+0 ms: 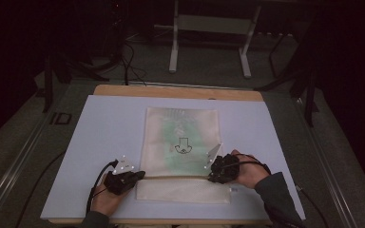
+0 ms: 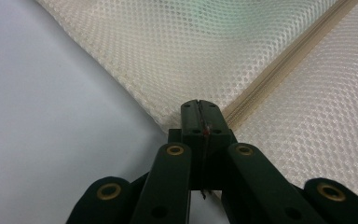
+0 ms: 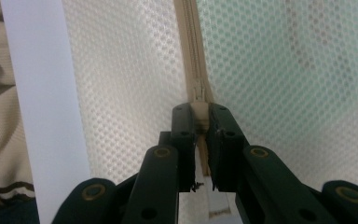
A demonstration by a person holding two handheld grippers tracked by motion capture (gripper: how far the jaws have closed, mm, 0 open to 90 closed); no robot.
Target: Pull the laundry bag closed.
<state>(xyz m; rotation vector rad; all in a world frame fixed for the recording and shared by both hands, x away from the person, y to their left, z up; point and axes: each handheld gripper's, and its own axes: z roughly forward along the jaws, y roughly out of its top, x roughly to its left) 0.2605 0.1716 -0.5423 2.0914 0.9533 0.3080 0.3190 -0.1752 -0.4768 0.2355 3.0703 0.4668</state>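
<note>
The mesh bag (image 1: pixel 180 152) lies flat in the middle of the high view, a cream net pouch with something green showing through its upper part and a small dark emblem near its centre. Its zipper (image 1: pixel 176 177) runs as a straight line across the lower part of the bag, from one of my grippers to the other.

My right gripper (image 1: pixel 217 172) sits at the right end of that line, lower right of the bag. In the right gripper view my jaws are pinched on the zipper pull (image 3: pixel 199 119), the beige tab caught between the pads in the middle of the frame, with the zipper tape (image 3: pixel 189 42) climbing to the top edge and the green tint to its right.

My left gripper (image 1: pixel 135 178) is at the bag's lower left edge. In the left gripper view my jaws are pressed fully together, and their tips meet right at the bag's edge (image 2: pixel 144 100) where the zipper seam (image 2: pixel 289 56) comes down from the upper right; a sliver of the fabric looks nipped between them, though I cannot tell for sure.

The bag rests on a pale sheet (image 1: pixel 104 137) covering a wooden table (image 1: pixel 171 91), whose far edge shows above it. Beyond, at the top of the high view, stand the white legs of a frame (image 1: pixel 173 47) on a dark floor.
</note>
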